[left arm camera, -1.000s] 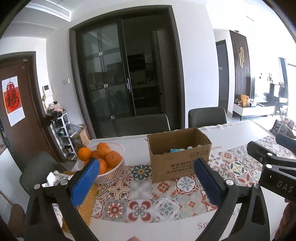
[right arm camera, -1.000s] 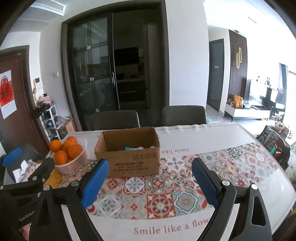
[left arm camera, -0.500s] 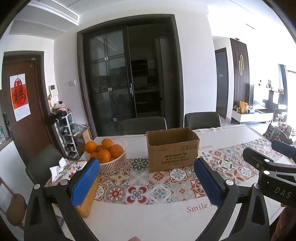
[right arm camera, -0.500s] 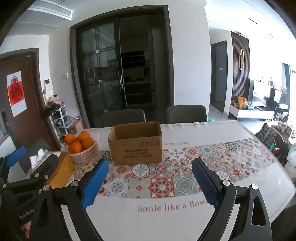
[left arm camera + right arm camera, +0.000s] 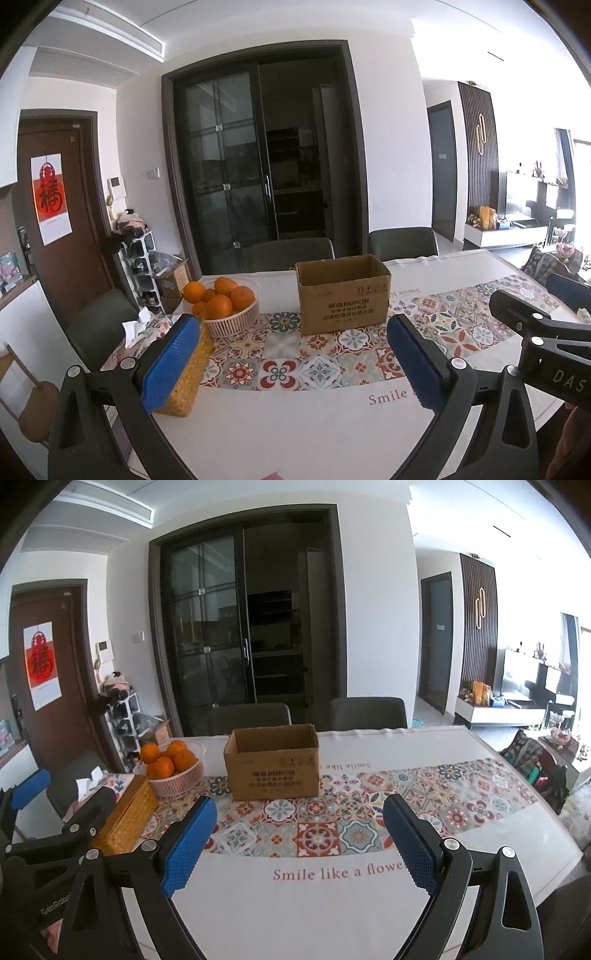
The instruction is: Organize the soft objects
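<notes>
An open brown cardboard box (image 5: 343, 293) (image 5: 272, 767) stands on the patterned runner in the middle of the table. Its inside is hidden from this low angle, so no soft objects show. My left gripper (image 5: 295, 365) is open and empty, held back near the table's front edge, well short of the box. My right gripper (image 5: 301, 843) is open and empty too, beside the left one, also short of the box. The left gripper's body shows at the left of the right wrist view.
A white basket of oranges (image 5: 225, 308) (image 5: 173, 771) stands left of the box. A woven tissue box (image 5: 184, 376) (image 5: 125, 819) lies at the table's left edge. Two dark chairs (image 5: 369, 712) stand behind the white-covered table (image 5: 295, 904).
Both grippers have pulled back and lowered away from the box. The box now looks smaller and farther, and its contents no longer show. Both stay open.
</notes>
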A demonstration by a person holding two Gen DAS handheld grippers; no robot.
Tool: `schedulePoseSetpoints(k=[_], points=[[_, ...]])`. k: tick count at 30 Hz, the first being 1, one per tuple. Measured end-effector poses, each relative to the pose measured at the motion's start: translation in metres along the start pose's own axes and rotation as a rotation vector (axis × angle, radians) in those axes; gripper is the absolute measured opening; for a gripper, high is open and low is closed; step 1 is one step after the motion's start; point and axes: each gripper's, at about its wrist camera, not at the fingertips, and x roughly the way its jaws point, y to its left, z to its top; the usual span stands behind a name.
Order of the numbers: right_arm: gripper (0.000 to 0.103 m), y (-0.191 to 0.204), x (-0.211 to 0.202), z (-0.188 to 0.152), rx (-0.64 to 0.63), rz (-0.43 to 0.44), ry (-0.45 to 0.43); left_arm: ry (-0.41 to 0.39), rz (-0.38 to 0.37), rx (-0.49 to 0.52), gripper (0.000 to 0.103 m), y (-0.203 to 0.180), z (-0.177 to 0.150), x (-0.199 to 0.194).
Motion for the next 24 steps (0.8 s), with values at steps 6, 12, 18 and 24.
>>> schedulePoseSetpoints(k=[6, 12, 18, 24], points=[[0.093, 0.001, -0.012, -0.003, 0.001, -0.007, -0.012, -0.003, -0.008, -0.007, 0.103, 0.002, -0.004, -0.011], [0.093, 0.001, -0.02, -0.007, 0.007, -0.014, -0.018, -0.017, -0.018, -0.001, 0.103, 0.002, -0.005, -0.018], [0.093, 0.001, -0.021, -0.007, 0.01, -0.012, -0.018, -0.016, -0.026, -0.001, 0.103, 0.002, -0.006, -0.021], [0.093, 0.002, -0.023, -0.009, 0.01, -0.011, -0.017, -0.016, -0.028, -0.004, 0.103, 0.002, -0.006, -0.022]])
